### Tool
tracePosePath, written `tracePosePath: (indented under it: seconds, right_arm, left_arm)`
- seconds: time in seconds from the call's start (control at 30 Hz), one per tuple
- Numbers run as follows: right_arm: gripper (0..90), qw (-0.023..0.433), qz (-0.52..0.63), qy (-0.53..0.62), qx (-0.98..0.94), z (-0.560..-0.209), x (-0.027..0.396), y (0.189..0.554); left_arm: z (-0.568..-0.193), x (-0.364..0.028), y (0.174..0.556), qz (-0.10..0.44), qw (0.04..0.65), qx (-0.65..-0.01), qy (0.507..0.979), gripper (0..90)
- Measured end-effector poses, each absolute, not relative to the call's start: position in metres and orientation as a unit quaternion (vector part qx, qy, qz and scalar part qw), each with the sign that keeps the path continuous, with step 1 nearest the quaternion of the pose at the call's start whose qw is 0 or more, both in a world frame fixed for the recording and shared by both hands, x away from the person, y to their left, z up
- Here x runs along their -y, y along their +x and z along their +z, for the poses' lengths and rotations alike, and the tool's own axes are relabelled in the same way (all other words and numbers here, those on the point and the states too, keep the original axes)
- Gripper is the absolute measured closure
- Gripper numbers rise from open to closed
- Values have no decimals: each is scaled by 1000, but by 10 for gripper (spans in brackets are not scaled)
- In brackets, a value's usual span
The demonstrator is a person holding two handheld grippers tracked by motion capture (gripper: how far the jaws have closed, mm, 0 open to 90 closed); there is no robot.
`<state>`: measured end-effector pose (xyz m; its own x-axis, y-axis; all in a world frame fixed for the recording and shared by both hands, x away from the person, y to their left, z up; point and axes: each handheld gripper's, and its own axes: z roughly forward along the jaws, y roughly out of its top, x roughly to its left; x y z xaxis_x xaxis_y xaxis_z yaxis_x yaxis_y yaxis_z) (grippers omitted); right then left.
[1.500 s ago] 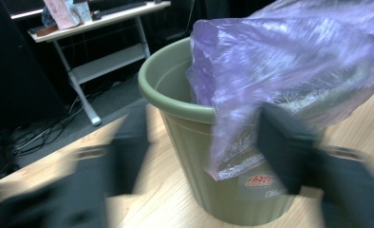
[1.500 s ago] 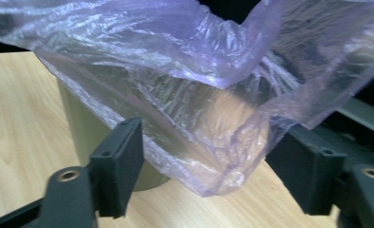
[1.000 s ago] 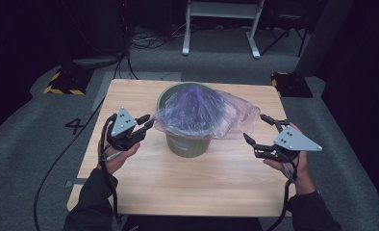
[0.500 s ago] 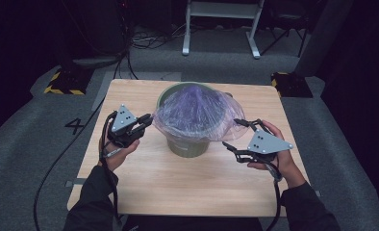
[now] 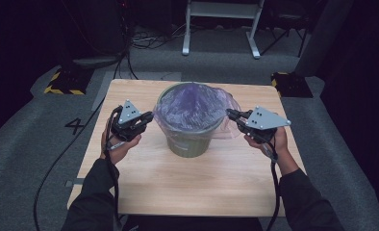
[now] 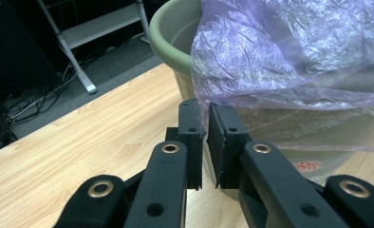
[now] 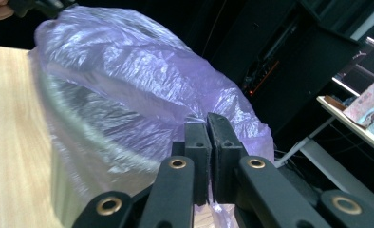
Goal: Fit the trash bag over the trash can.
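I've got both claws pinched on the purple bag [image 5: 190, 107] to spread it over the green bin [image 5: 190, 139] mid-table: left gripper [image 6: 204, 124] nips its near edge, right gripper [image 7: 208, 130] has just clamped the far flap, I think.

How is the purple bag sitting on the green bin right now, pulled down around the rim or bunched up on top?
Bunched up. The purple bag domes above the green bin; its left rim is bare. Both grippers pinch the bag's edges.
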<state>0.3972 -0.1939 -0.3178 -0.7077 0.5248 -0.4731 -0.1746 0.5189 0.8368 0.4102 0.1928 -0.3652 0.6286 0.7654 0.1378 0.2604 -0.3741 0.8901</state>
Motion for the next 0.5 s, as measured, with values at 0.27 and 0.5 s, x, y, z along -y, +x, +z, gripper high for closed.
tracePosePath:
  seconds: [0.27, 0.5]
  right_arm:
    - [894, 358, 484, 155, -783, -309, 184, 427]
    - [894, 359, 468, 193, -784, -314, 176, 456]
  left_arm:
    - [-370, -189, 424, 266, 438, -332, 792, 871]
    - [-375, -184, 435, 255, 422, -333, 804, 894]
